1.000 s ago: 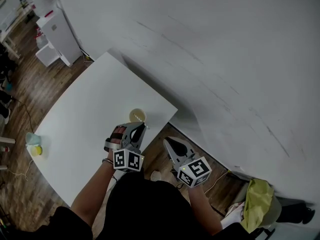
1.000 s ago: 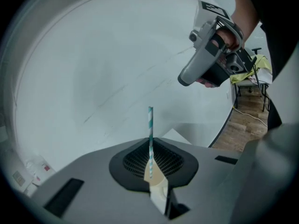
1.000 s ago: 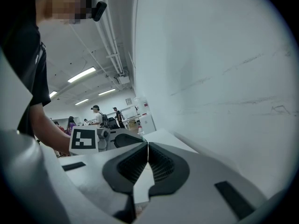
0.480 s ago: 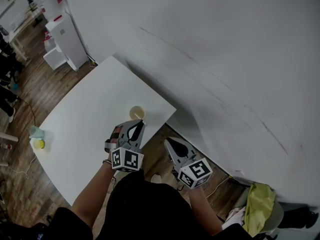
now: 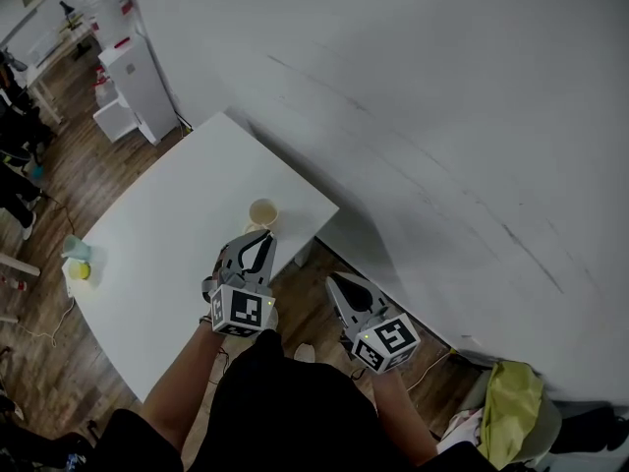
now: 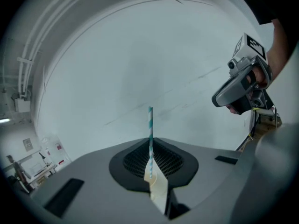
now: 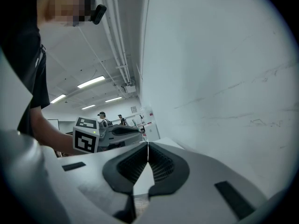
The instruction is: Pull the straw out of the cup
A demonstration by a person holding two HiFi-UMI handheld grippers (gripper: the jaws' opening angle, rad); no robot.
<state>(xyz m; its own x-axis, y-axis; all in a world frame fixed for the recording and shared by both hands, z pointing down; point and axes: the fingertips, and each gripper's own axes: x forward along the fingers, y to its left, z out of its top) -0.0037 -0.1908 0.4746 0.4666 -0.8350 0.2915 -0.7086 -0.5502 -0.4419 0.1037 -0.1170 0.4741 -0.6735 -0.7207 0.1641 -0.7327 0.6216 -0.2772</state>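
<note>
Since a second ago the left gripper (image 5: 261,245) has drawn back from the cup (image 5: 262,211), whose rim its tip was touching, and now hangs just short of it, above the near part of the white table (image 5: 157,234). Its jaws are pressed together on a straw (image 6: 150,125) with teal and white stripes, which stands upright out of the tips against the pale wall. From the head view the straw is too thin to pick out, though it seems to be clear of the cup. The open cup stands upright near the table's right edge. Off the table to the right, the right gripper (image 5: 340,285) hangs over the wooden floor (image 5: 295,313), its jaws touching at the tips with nothing between them. Both grippers are well apart.
</note>
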